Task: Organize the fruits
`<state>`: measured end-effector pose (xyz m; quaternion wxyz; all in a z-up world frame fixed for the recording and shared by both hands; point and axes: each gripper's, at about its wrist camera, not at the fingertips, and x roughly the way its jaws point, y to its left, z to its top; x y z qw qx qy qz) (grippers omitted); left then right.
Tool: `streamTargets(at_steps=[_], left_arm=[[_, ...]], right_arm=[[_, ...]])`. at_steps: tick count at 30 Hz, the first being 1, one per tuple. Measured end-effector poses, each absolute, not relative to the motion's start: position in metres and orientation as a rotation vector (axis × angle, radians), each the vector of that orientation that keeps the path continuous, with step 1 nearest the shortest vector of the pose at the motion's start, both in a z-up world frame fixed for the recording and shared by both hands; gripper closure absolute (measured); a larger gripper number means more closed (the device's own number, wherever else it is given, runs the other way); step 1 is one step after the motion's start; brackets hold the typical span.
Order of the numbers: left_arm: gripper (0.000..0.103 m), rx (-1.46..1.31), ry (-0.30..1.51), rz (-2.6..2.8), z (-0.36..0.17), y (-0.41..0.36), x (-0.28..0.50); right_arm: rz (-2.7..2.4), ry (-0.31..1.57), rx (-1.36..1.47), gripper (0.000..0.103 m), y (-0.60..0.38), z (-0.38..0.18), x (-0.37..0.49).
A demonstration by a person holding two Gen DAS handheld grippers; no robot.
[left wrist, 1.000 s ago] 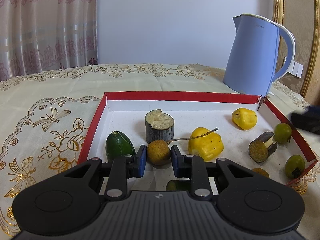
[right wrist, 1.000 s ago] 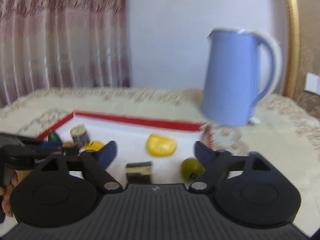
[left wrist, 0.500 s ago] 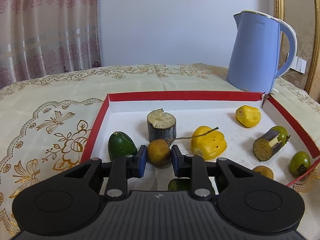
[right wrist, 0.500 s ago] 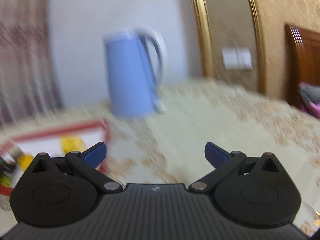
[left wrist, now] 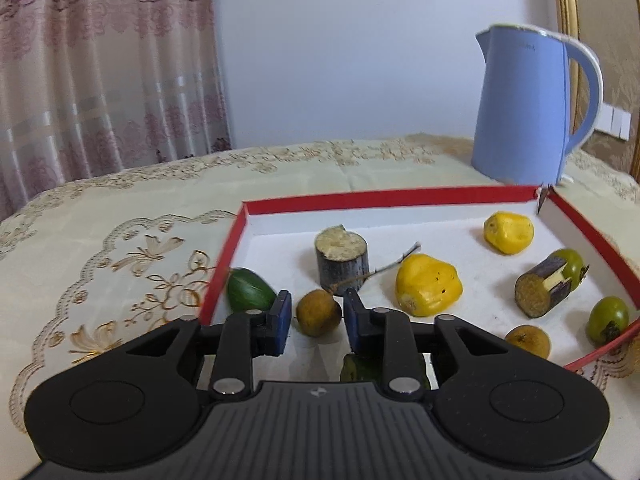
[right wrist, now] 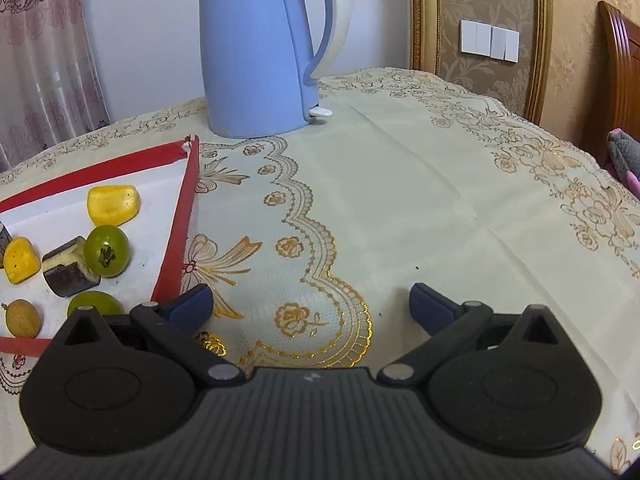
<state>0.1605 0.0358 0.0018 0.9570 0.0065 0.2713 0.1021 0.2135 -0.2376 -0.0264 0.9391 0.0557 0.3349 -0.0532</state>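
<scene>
Two hand-held grippers are up, but only your left hand-held gripper [left wrist: 316,316] matters for the coming move: the brown longan [left wrist: 319,312] sits right between its blue pads [left wrist: 280,314], dead ahead along the fingers, at the near-left part of the red-rimmed tray [left wrist: 360,198]. The pads stand close on either side of the fruit with a thin gap showing at the left pad, so you look to be bracketing it rather than squeezing it; whether the right pad already touches is hard to tell. The fruit itself is round, so no angle of approach is favoured, but its thin stem [left wrist: 376,270] runs up and away to the right, past the cut cane piece [left wrist: 342,266] and toward the yellow fruit [left wrist: 428,290]. Any lift probably has to clear that stem from the cane piece, which stands just behind. A green fruit [left wrist: 250,290] lies just left of your left pad, against the tray wall. Your right hand-held gripper [right wrist: 310,304] is spread wide over the bare cloth of the surface [right wrist: 400,200], outside the tray's right wall, holding nothing and pointing past the kettle [right wrist: 256,48]; the longan lies well off to its left. The left is clearly the nearer one.
</scene>
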Motion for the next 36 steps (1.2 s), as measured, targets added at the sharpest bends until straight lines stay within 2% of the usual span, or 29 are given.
streamTargets(at_steps=[2, 3, 4, 19, 23, 36], left_arm=[[0.054, 0.003, 0.529, 0.225, 0.008, 0.037, 0.151], [0.040, 0.005, 0.516, 0.234, 0.011, 0.036, 0.146], [0.031, 0.009, 0.509, 0.237, 0.014, 0.035, 0.141], [0.030, 0.034, 0.515, 0.271, 0.025, 0.035, 0.081], [0.019, 0.032, 0.508, 0.303, 0.029, 0.041, 0.070], [0.017, 0.006, 0.553, 0.355, 0.008, 0.058, 0.051]], right_arm=[[-0.106, 0.681, 0.112, 0.000, -0.233, -0.018, 0.203], [-0.106, 0.680, 0.112, 0.000, -0.232, -0.018, 0.201], [-0.106, 0.680, 0.112, 0.000, -0.231, -0.018, 0.201], [-0.106, 0.682, 0.109, 0.000, -0.231, -0.020, 0.202], [-0.105, 0.681, 0.112, 0.000, -0.229, -0.019, 0.201], [-0.103, 0.678, 0.120, 0.000, -0.230, -0.019, 0.201]])
